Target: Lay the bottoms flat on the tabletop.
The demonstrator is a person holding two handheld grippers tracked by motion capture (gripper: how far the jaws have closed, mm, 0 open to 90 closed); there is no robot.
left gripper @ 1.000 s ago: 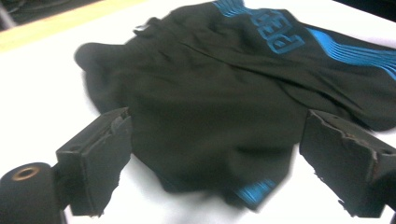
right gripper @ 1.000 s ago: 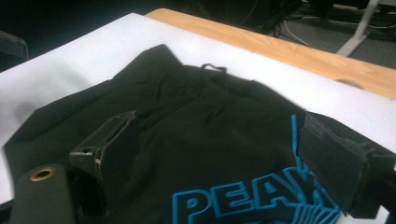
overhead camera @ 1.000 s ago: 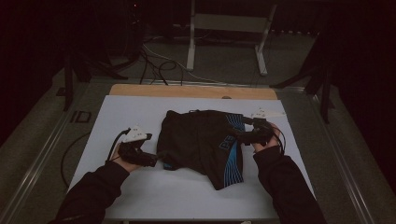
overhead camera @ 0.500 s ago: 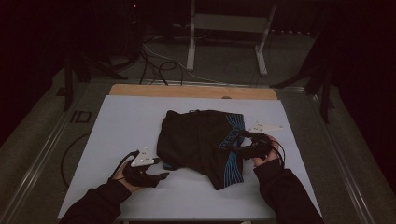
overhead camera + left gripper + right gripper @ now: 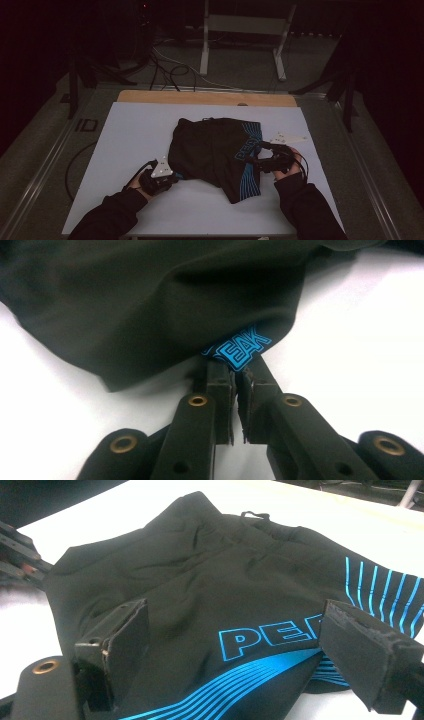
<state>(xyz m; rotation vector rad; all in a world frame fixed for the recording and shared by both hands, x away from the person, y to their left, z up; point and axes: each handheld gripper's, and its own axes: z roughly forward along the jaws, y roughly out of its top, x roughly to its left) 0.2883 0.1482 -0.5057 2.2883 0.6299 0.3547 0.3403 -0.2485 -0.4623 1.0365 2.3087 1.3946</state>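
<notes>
A: What's the setting?

B: A white table (image 5: 125, 145) with a bare wooden strip along its far edge, in a dark room. On the floor beyond, toward 12 o'clock, stands a pale metal frame (image 5: 245, 30), and loose black cables (image 5: 165, 67) lie at about 11 o'clock.

A: And on the table?

B: A pair of black shorts (image 5: 215, 150) lies mid-table, rumpled and partly folded, with a drawstring at the far waistband. There are blue stripes and blue block lettering on the side toward 3 o'clock, and one leg reaches toward 6 o'clock.

A: The left gripper?

B: The left gripper (image 5: 234, 371) sits at the shorts' 8 o'clock corner. Its jaws are pressed nearly together with a slim gap; their tips meet a blue-lettered bit of hem under the black fold. Whether cloth is actually pinched, I cannot tell.

A: The right one?

B: The right gripper (image 5: 227, 640) is at the 3 o'clock edge, jaws spread wide and holding nothing, the printed cloth lying between and beyond them.

A: Anything in the way?

B: The dark sleeves (image 5: 310, 210) enter from 6 o'clock, and a cable (image 5: 75, 160) trails off the table's 9 o'clock side.
</notes>
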